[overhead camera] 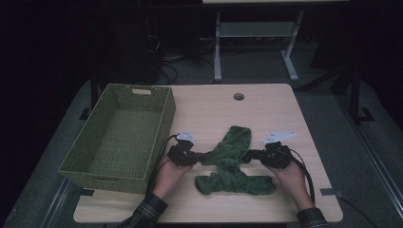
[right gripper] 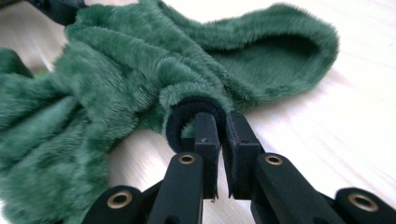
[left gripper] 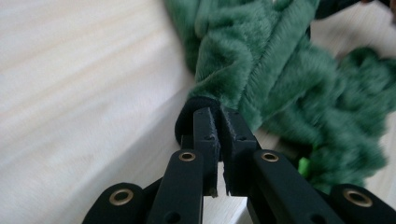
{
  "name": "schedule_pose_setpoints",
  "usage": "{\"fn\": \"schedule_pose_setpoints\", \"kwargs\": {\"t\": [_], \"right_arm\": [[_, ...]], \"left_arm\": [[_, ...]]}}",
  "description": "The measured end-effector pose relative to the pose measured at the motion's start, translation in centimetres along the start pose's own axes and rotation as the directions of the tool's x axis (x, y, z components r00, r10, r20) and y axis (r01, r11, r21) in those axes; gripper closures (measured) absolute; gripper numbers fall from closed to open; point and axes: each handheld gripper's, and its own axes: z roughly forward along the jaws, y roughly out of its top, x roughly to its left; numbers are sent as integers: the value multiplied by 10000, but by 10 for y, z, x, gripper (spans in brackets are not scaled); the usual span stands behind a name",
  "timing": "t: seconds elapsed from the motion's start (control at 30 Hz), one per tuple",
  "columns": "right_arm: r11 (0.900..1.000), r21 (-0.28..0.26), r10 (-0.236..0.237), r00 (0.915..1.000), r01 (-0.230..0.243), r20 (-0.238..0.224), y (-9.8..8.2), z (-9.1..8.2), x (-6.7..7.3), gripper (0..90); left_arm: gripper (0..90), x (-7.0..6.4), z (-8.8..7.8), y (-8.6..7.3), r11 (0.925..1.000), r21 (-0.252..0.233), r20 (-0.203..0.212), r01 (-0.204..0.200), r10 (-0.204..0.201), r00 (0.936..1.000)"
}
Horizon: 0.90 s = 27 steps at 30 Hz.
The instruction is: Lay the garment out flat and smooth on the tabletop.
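While both of our claws already have a hold, we judge the work to be only begun: the fluffy dark green plush garment [overhead camera: 233, 164] lies crumpled on the pale wooden desk [overhead camera: 266, 109], neither spread flat, folded nor put away. Nearest us, the left claw [overhead camera: 197, 157] is pinched nearly closed on a black ribbed cuff [left gripper: 198, 105] at the garment's left side, and the right claw [overhead camera: 251, 155] is clamped likewise on the other black ribbed cuff [right gripper: 189, 112] at its right side. So the garment stretches between the two claws, its bunched lower part sagging toward us and a rounded lobe reaching away. Farther off to the left stands the olive green woven rectangular basket [overhead camera: 97, 168], holding nothing, perhaps where the garment is meant to go.
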Motion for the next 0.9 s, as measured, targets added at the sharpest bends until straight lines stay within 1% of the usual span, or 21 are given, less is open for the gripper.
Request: {"fn": "schedule_pose_setpoints", "kwargs": {"t": [0.03,0.1,0.13,0.17,0.2,0.23,0.27,0.3,0.33,0.37,0.4,0.5,0.57,0.67,0.7,0.77,0.8,0.87,0.9], "right_arm": [[10000,88,1,10000,-1,-13,-1,3,0,843],[9994,330,79,9999,-77,-79,-2,9,0,842],[9993,385,-16,10000,18,-67,-2,11,-1,840],[9990,447,-24,9999,29,-113,-3,13,-1,836],[9988,480,-1,9999,7,-128,-4,14,-1,827],[9989,476,-12,9999,18,-130,-4,14,-1,815],[9991,425,15,9999,-9,-150,-3,12,0,790],[9994,355,9,10000,-6,-82,-2,10,1,757],[9998,195,-108,9999,106,65,-1,5,2,733],[9999,43,-126,9998,125,130,-1,2,3,717],[9998,-172,-103,9998,106,177,0,-4,2,687],[9987,-507,93,9994,-76,330,3,-15,-2,660],[9983,-572,167,9993,-148,340,5,-20,-6,648],[9958,-899,226,9988,-185,440,11,-26,-10,646],[9944,-1039,241,9985,-189,489,13,-26,-11,646],[9950,-960,339,9982,-290,504,18,-22,-16,642],[9944,-993,407,9975,-347,586,20,-20,-17,642],[9927,-1122,507,9969,-438,599,25,-14,-22,642],[9928,-1083,591,9961,-518,654,27,-10,-25,623]], "left_arm": [[851,1,2,-1,9999,121,-11,-24,24,10000],[849,1,7,-3,9998,185,-74,19,-17,10000],[845,2,8,-3,9996,263,-80,-43,45,10000],[839,2,8,-4,9996,260,-101,-68,70,9999],[827,1,9,-4,9999,133,-138,33,-31,9999],[808,0,7,-3,10000,83,-161,2,0,9999],[777,0,5,-2,10000,8,-151,19,-19,9999],[745,0,1,-1,9999,-122,-93,38,-39,9999],[707,-1,-2,1,9998,-202,-125,56,-59,9999],[674,-2,-6,4,9994,-344,-127,-29,24,9999],[624,-2,-9,6,9992,-366,-79,-134,132,9999],[585,-6,-17,14,9973,-669,-71,-287,283,9996],[581,-8,-22,21,9951,-872,-73,-467,462,9989],[574,-9,-23,33,9928,-1028,-100,-611,604,9981],[575,-9,-21,39,9918,-1037,-140,-743,733,9972],[575,-8,-18,48,9899,-1107,-202,-883,866,9960],[574,-8,-14,54,9891,-1123,-181,-956,942,9954],[569,-6,-7,65,9861,-1101,-176,-1244,1232,9922],[569,-6,-3,70,9858,-1127,-154,-1245,1235,9922]]}}
